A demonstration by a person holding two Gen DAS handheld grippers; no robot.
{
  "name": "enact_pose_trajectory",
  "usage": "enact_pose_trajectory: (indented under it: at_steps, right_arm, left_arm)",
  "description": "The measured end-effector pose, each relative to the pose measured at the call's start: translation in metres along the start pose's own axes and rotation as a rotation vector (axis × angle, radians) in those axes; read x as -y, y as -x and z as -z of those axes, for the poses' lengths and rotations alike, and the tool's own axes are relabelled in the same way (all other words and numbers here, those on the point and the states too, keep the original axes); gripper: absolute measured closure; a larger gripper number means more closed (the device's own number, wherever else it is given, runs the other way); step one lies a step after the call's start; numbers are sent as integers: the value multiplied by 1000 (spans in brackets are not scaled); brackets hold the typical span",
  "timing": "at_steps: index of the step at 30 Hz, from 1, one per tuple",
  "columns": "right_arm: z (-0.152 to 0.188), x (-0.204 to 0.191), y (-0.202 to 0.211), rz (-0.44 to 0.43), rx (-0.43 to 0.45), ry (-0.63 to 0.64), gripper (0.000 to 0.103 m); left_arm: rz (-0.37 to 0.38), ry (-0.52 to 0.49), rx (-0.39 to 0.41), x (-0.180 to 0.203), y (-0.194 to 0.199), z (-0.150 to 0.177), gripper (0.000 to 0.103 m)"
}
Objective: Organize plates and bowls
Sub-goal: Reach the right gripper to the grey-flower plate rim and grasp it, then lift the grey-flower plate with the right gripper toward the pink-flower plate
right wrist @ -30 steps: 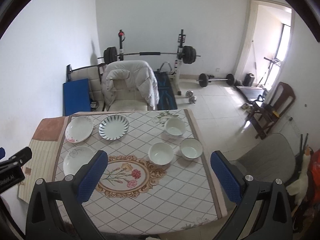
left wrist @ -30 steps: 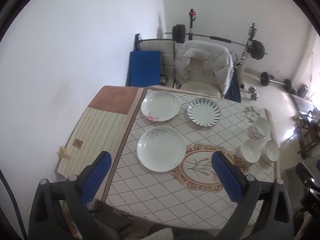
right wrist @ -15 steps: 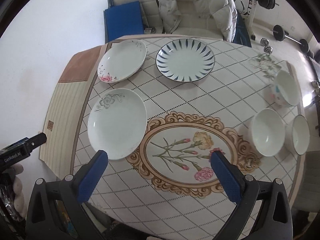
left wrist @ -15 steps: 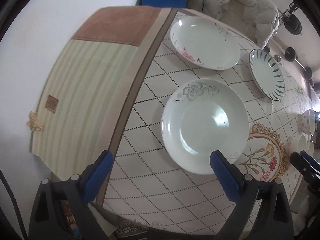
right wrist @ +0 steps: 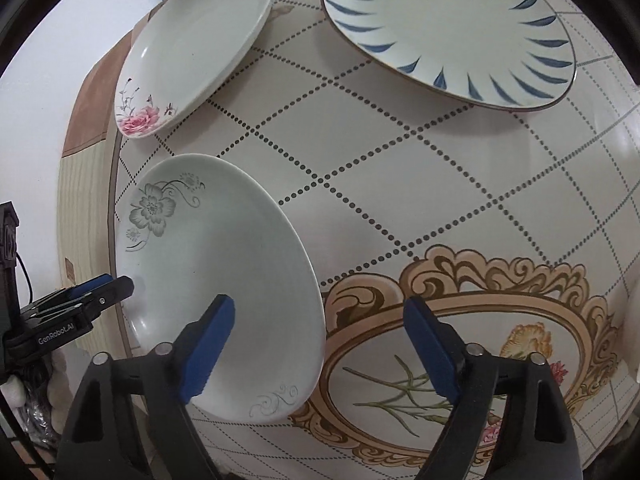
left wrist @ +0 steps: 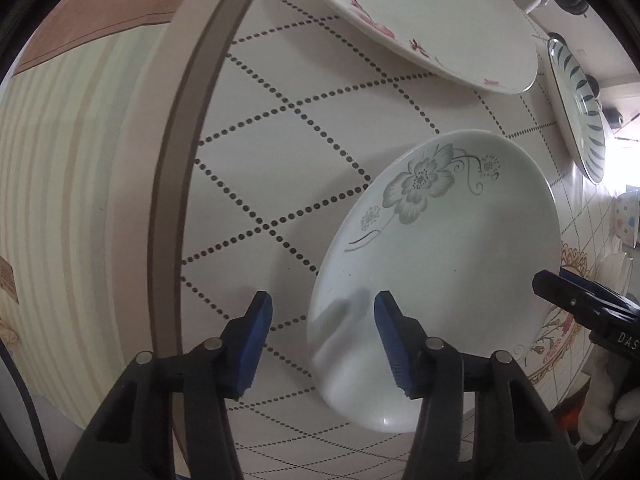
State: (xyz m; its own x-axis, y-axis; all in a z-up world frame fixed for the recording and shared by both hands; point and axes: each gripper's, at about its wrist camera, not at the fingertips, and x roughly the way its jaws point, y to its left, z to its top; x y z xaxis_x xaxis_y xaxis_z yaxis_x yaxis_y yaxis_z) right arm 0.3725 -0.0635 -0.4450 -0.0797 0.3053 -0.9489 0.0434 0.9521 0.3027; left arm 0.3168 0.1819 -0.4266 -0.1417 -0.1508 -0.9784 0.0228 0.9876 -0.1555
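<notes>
Grey-flower plate (left wrist: 444, 264) lies on the tablecloth (right wrist: 400, 168), landmark. Left gripper (left wrist: 322, 340) and right gripper (right wrist: 318, 344) straddle opposite rims, jaws just narrowing, unclenched. Pink-rose plate (right wrist: 192, 48) and blue-leaf plate (right wrist: 448, 28) beyond, apart, unobstructing.

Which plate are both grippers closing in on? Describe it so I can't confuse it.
On the tiled tablecloth, beside the oval flower medallion, lies the nearest plate. Unlike the pink-rose plate and blue-leaf plate behind it, it bears a grey flower.
</notes>
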Motion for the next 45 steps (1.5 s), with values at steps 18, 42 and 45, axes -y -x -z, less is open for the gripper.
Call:
enact_pose_trajectory:
  at_steps: [18,42,45]
  right_arm:
    - [9,6,-15,-73,-26,10,83]
    - [61,213,94,-27,126,-206,84]
    - [66,232,94,-16,126,-226,84]
  left_arm:
    - [-27,-13,79,31,5,11,76]
    - [-18,-271,104,222,-10,3,76]
    - [-30,-280,91,228,-15,0,76]
